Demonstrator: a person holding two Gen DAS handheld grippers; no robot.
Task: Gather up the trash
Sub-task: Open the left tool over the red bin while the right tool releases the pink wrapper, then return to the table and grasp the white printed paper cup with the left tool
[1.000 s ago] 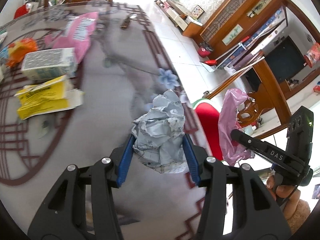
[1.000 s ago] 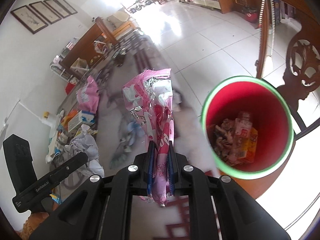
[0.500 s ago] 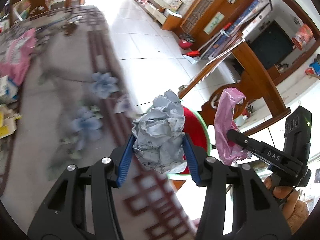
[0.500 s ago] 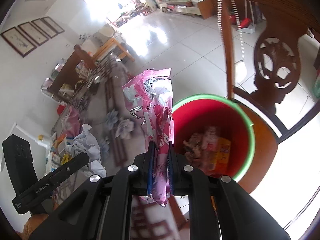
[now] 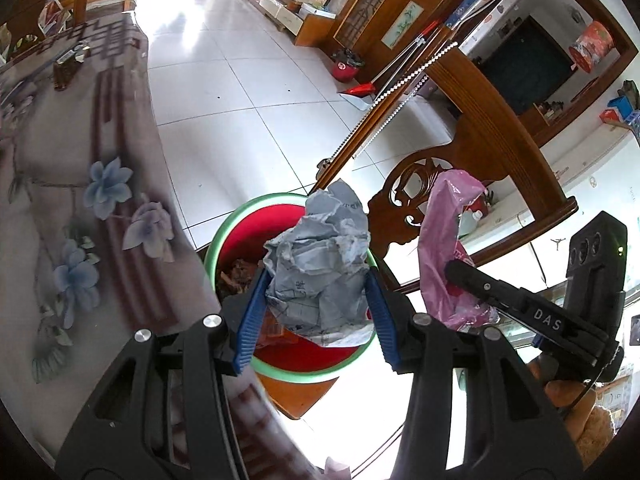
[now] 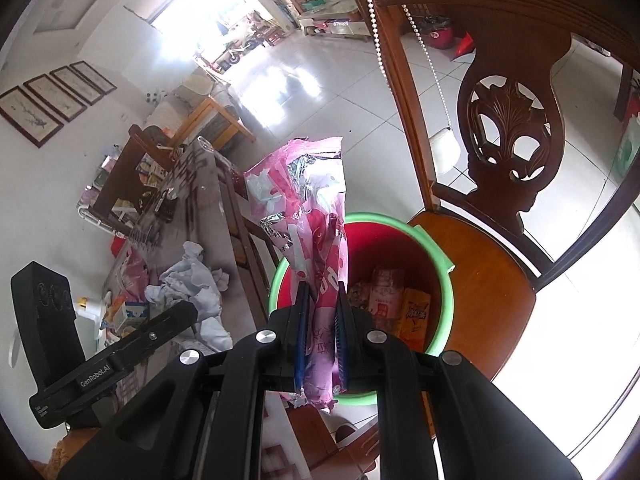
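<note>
Crumpled paper (image 5: 320, 268) — pink wrapper (image 6: 316, 248) — held above bin rim (image 6: 440, 264).

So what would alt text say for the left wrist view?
The left tool grips a crumpled paper ball above a red bin with a green rim that stands on a wooden chair. Beside it, the right tool holds a pink wrapper.

"DAS" in white on right tongs (image 5: 470, 280) arm, "GenRobot.AI" on left tongs (image 6: 188, 312) arm, printed characters on crumpled paper (image 5: 320, 272) and pink wrapper (image 6: 316, 240), probably Chinese, too blurred to read
</note>
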